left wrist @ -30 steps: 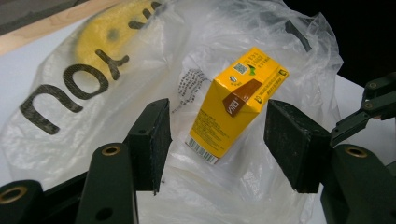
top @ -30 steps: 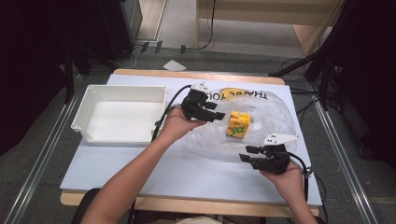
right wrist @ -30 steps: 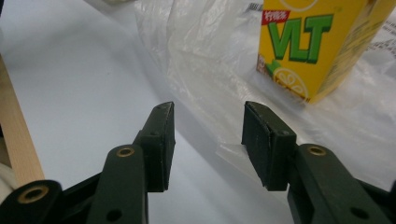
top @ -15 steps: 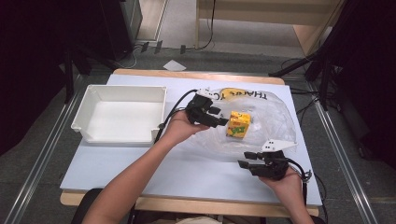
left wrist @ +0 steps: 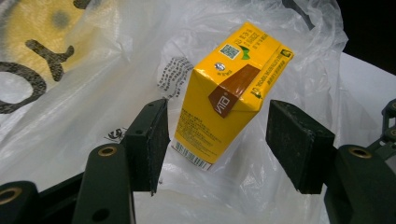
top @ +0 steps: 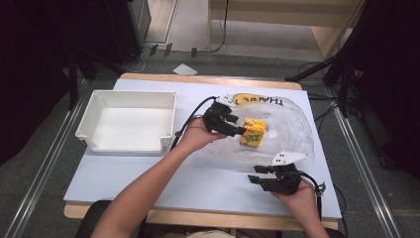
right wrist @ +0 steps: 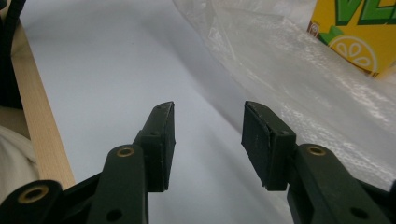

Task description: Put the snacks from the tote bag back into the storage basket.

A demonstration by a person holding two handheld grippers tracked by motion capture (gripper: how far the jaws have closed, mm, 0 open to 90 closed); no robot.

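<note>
Left gripper [left wrist: 212, 140] gapes around the yellow carton [left wrist: 227, 93], pads not touching.

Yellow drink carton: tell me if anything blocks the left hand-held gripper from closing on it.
Nothing visible does. The yellow drink carton stands on the plastic bag between the left hand-held gripper's open jaws, with gaps on both sides.

The juice carton [left wrist: 229, 93] is bright yellow, with a brown slanted band, small black print, a white barcode patch and a green square code on top. In the right gripper view its side [right wrist: 357, 32] shows green letters and a pale lemon-slice drawing. The plastic bag [top: 282, 131] is clear white, with a yellow round print and black letters. The tray [top: 126, 121] is plain white. The desk [top: 148, 183] is pale blue-white with a light wood edge. Both grippers, left [top: 237, 130] and right [top: 256, 178], are black.
</note>
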